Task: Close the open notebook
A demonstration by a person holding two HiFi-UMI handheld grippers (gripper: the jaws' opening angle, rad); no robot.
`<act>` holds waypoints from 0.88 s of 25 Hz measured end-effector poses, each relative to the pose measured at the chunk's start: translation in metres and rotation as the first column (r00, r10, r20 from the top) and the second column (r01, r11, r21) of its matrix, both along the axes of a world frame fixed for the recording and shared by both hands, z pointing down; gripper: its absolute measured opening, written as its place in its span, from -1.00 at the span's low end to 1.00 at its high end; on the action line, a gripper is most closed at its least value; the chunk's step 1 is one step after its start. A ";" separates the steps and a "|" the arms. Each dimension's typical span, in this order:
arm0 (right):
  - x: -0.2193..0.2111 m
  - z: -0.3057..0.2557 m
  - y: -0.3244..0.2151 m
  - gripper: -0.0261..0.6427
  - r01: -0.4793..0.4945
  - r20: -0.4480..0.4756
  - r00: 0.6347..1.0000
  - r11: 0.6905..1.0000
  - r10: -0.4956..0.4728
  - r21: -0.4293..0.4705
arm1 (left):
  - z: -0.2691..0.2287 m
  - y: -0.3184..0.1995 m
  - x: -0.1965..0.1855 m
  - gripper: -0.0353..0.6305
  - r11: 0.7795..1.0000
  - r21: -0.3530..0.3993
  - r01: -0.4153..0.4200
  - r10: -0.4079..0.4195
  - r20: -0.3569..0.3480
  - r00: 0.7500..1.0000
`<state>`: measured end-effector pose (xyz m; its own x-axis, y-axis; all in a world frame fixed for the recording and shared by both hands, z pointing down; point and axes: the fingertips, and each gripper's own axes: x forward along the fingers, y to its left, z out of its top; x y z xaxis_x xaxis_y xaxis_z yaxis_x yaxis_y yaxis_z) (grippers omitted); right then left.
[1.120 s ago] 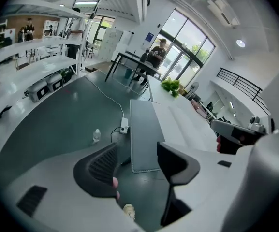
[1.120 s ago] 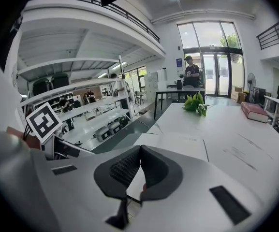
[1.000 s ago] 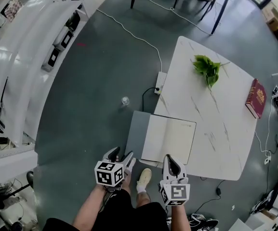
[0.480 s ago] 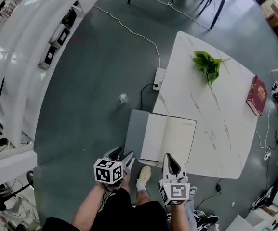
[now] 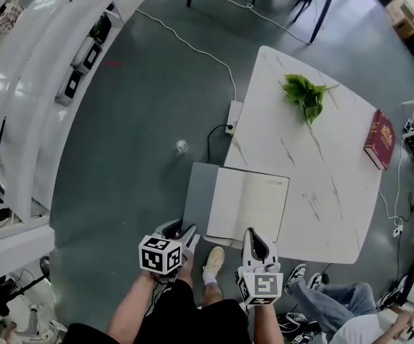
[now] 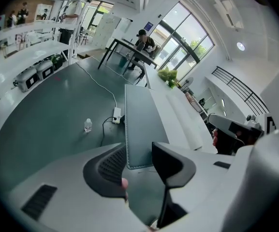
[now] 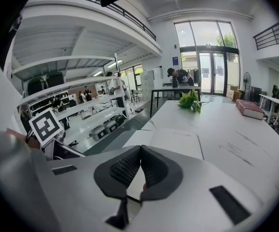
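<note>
The open notebook (image 5: 250,203) lies at the near left corner of the white table (image 5: 321,163), blank pages up. Its grey cover (image 5: 198,196) juts out past the table's left edge. My left gripper (image 5: 181,233) hovers just short of that cover's near corner. In the left gripper view its jaws (image 6: 139,151) are closing, with the cover's near edge (image 6: 141,124) showing in the gap and neither pad touching it. My right gripper (image 5: 252,236) waits below the notebook's near edge. In the right gripper view it (image 7: 140,151) is shut on nothing, facing the pages (image 7: 173,139).
A green plant (image 5: 305,95) and a red book (image 5: 379,142) rest at the table's far side. On the floor are a power strip (image 5: 230,117) with its cable and a small bottle (image 5: 182,147). White shelving (image 5: 41,63) runs along the left. A person's legs (image 5: 336,299) show at bottom right.
Both grippers have stayed in place. Another person's legs in jeans have come into view at the bottom right of the head view.
</note>
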<state>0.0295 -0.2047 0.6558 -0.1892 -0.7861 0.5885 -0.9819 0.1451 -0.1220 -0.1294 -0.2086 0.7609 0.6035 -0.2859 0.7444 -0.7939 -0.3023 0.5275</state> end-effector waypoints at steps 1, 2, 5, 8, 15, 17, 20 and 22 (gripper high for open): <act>0.001 0.000 0.001 -0.87 -0.002 0.000 1.000 1.000 0.002 -0.001 | 0.000 0.000 0.000 -0.36 1.000 0.005 -0.004 0.004 0.007 1.000; 0.002 0.000 0.001 -0.87 -0.003 0.000 1.000 1.000 0.003 -0.001 | -0.001 -0.001 -0.001 -0.39 1.000 0.011 -0.007 0.006 0.014 1.000; 0.002 -0.002 0.001 -0.87 -0.003 -0.001 1.000 1.000 0.003 0.003 | -0.006 -0.002 -0.004 -0.48 1.000 0.025 -0.005 0.004 0.030 1.000; 0.003 -0.006 0.002 -0.87 -0.006 -0.003 1.000 1.000 0.006 0.012 | -0.012 -0.002 -0.007 -0.54 0.999 0.041 -0.003 0.001 0.041 0.999; 0.006 -0.026 0.009 -0.87 -0.013 -0.011 1.000 0.999 0.014 0.043 | -0.042 -0.002 -0.010 -0.70 0.994 0.107 -0.007 0.001 0.056 0.998; 0.007 -0.034 0.013 -0.87 -0.016 -0.013 1.000 0.998 0.017 0.054 | -0.054 -0.001 -0.009 -0.72 0.992 0.129 -0.010 0.003 0.056 0.998; 0.010 -0.045 0.019 -0.87 -0.022 -0.018 1.000 0.997 0.023 0.072 | -0.071 0.000 -0.006 -0.75 0.987 0.161 -0.008 0.000 0.050 0.999; 0.014 -0.052 0.024 -0.87 -0.025 -0.025 0.999 0.996 0.028 0.083 | -0.082 0.003 -0.001 -0.77 0.984 0.180 -0.008 0.000 0.044 0.999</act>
